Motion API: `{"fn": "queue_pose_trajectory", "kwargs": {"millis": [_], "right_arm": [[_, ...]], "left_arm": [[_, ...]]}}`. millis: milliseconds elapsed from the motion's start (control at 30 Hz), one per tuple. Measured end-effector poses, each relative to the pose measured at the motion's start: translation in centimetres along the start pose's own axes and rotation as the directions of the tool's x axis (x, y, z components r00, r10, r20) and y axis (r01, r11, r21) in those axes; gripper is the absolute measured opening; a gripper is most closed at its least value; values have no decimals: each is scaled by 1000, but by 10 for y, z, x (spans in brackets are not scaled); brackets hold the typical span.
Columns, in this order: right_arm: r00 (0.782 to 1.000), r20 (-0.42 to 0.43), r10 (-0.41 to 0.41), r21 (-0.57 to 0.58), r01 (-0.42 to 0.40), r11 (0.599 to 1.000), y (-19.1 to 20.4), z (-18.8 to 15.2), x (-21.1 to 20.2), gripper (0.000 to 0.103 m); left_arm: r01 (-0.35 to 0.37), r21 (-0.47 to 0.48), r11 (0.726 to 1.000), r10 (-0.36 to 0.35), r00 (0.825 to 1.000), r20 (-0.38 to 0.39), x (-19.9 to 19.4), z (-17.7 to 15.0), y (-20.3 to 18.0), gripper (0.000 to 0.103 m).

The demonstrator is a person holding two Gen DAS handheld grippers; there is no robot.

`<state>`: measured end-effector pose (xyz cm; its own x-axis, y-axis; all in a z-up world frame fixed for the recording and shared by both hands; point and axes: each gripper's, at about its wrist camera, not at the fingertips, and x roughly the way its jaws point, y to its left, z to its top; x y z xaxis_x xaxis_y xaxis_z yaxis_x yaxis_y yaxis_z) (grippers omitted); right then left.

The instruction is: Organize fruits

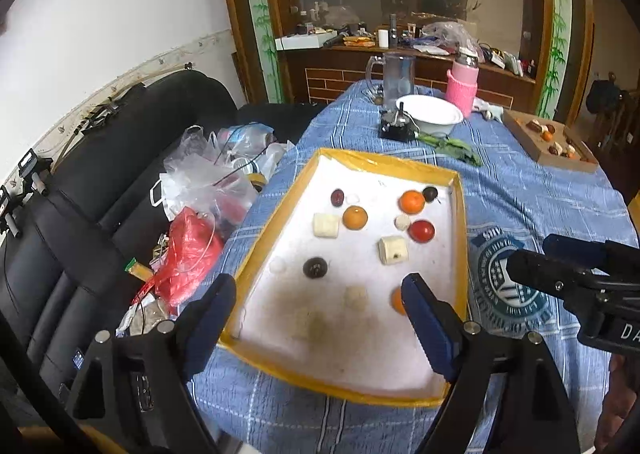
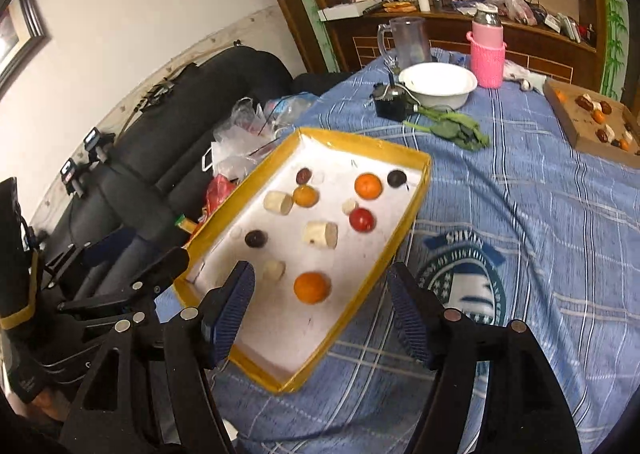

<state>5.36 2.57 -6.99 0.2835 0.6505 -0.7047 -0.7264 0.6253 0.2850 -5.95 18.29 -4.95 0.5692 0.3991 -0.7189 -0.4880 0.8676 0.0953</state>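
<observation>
Both tongs are hanging spread apart and empty over the near end of the yellow-rimmed tray [image 2: 404, 210], which is sitting on the bench under a blue plaid cloth [image 2: 540, 214]. In the right wrist view the right tongs [image 2: 320, 310] are framing the nearest orange [image 2: 312, 287], low in the centre of the frame, with a pale chunk [image 2: 274, 269] just beside it to the left; in the left wrist view the left tongs [image 1: 320, 318] are hovering above a stained bare patch of the tray floor, and the same orange is peeking out half hidden behind the right-hand finger. Farther up the tray, two more oranges, a red tomato-like fruit [image 2: 362, 220], dark plum-like fruits and pale cut pieces are lying loosely scattered, most of them apart. A brown cardboard tray [image 2: 592, 122] at the right edge is already holding similar pieces, so it is probably the destination. Judging from this, the nearest orange looks like the next pick. Being round and smooth, it could roll off the pads if pinched off-centre, or get nudged into the pale chunk. The right-hand finger is hanging near the tray's rim, so a careless descent could catch the wall and shift the whole tray.
</observation>
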Motion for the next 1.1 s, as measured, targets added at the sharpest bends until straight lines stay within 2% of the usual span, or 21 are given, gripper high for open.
{"fn": "queue_pose_trajectory", "kwargs": {"millis": [233,533,1100], "right_arm": [[1000,-21,-23,18,24,1000,1,-15,3,68],[1000,-8,-25,26,25,999,13,-32,-7,68],[999,6,-41,9,40,999,25,-36,-10,68]], "left_arm": [[-17,-3,1000,17,1000,-20,-7,-15,2,86],[-48,17,999,48,999,16,-29,-31,3,87],[-60,16,998,59,998,27,-33,-36,2,87]]}}
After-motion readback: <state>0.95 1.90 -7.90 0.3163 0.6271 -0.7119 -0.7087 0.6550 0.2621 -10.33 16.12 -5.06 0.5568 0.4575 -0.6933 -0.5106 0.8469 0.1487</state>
